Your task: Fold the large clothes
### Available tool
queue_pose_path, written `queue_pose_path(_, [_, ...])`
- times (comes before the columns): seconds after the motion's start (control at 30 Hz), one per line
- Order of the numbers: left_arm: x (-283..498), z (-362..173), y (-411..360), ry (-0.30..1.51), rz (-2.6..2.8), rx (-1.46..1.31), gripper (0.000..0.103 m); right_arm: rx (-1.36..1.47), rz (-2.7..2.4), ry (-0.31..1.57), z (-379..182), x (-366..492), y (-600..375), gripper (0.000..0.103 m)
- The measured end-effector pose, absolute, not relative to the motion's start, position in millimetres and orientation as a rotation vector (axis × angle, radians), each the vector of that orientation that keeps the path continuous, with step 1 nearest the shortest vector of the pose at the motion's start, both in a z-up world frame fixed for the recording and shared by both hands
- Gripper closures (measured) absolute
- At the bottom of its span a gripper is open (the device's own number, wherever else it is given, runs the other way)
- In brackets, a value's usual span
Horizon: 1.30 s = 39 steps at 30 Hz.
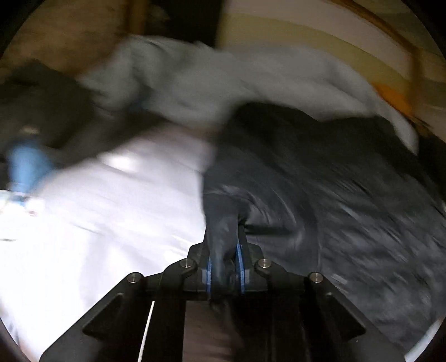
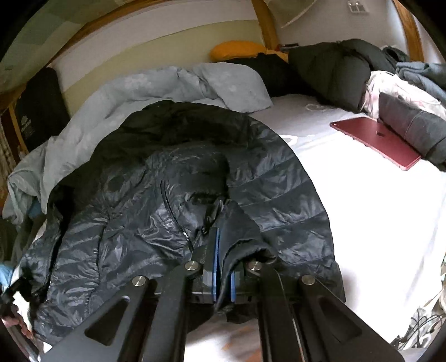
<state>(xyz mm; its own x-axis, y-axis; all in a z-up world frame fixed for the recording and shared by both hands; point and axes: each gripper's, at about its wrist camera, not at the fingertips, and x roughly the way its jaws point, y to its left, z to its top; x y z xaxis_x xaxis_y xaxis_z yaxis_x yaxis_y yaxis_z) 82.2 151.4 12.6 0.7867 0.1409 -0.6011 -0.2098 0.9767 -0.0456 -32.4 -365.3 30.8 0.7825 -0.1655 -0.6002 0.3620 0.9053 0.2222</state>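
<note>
The black quilted down jacket (image 2: 178,195) lies spread across the near part of the bed sheet (image 2: 376,208), its shiny channels creased and a zip pocket showing on the front. The right gripper (image 2: 223,267) is clamped on a fold of the jacket's hem or cuff, blue pads pressed tight against the dark fabric. In the left wrist view the left gripper (image 1: 225,267) is likewise closed on a bunched strip of the same jacket (image 1: 320,195), which rises between its blue pads.

Behind the jacket, a pale blue-grey duvet (image 2: 139,94) is heaped against the wall. Right of the jacket the white sheet lies bare, and further right on it rests a dark red tablet or thin laptop (image 2: 376,139), touching a grey folded garment (image 2: 412,131). Beyond the jacket, towards the head of the bed, sit a black padded coat (image 2: 334,64) and an orange pillow (image 2: 237,50). A wooden bed frame (image 2: 264,25) edges the pale wall. At the jacket's left edge a hand (image 2: 14,323) shows at the rim of the frame, mostly cut off.

The left wrist view is heavily smeared by motion: a blue shape (image 1: 25,164) left of the jacket cannot be identified, and the jacket's quilting is only streaks. Cables at the lower right of the right wrist view are too small to make out
</note>
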Motion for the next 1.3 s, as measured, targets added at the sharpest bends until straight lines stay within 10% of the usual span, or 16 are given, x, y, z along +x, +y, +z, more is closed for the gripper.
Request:
queue_pose_path(0.27, [67.6,9.1,253.0,0.673,0.517,-0.323,0.088,0.309,-0.278,0.603,32.9,-35.5,-358.4,0.091])
queue_pose_path(0.43, [55.2,25.1,198.0,0.655,0.249,-0.23,0.026,0.315,-0.273,0.602,35.4,-35.1,-356.7,0.082])
queue_pose_path(0.73, [49.7,7.0,66.1,0.805,-0.077,0.134,0.016,0.304,-0.267,0.597,36.1,-37.1,-353.0,0.05])
queue_pose_path(0.9, [62.5,-34.5,61.6,0.946,-0.062,0.126,0.032,0.279,-0.274,0.596,37.0,-37.0,-350.8,0.047])
queue_pose_path(0.97, [64.3,-29.9,67.0,0.916,-0.037,0.136,0.07,0.293,-0.269,0.584,38.5,-38.0,-352.2,0.044])
queue_pose_path(1.07, [66.0,-22.7,86.2,0.833,0.172,0.235,0.096,0.324,-0.263,0.567,40.7,-39.9,-356.7,0.043])
queue_pose_path(1.3, [69.9,-22.5,146.9,0.878,0.094,-0.037,0.098,0.44,-0.213,0.563,42.7,-42.4,-370.7,0.038])
